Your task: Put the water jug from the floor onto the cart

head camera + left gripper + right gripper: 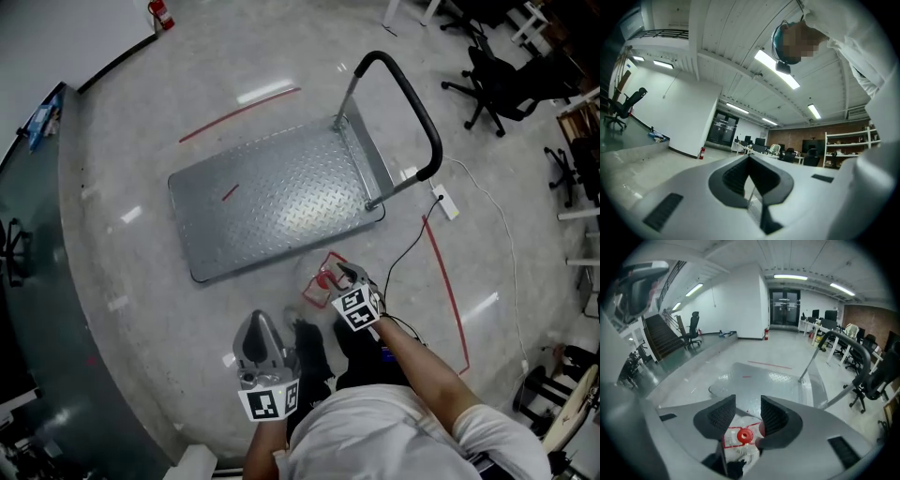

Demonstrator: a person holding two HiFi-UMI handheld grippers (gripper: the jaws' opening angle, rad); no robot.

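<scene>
The water jug [322, 279] stands on the floor in a red tape square, just in front of the cart's near edge. It is clear with a red cap [744, 436]. My right gripper [343, 275] points down over the jug, open; in the right gripper view the cap shows below the gap between the right gripper's [747, 405] pads, which do not touch it. The steel flatbed cart [272, 192] lies beyond, with its black handle [412, 103] at the right. My left gripper [260, 323] is held low at the left, its tips together and nothing in them.
Red tape lines [448, 286] mark the floor right of the jug. A white power strip [444, 202] with a cable lies by the cart's handle end. Office chairs [497, 80] stand at the far right. A dark raised platform [33, 281] runs along the left.
</scene>
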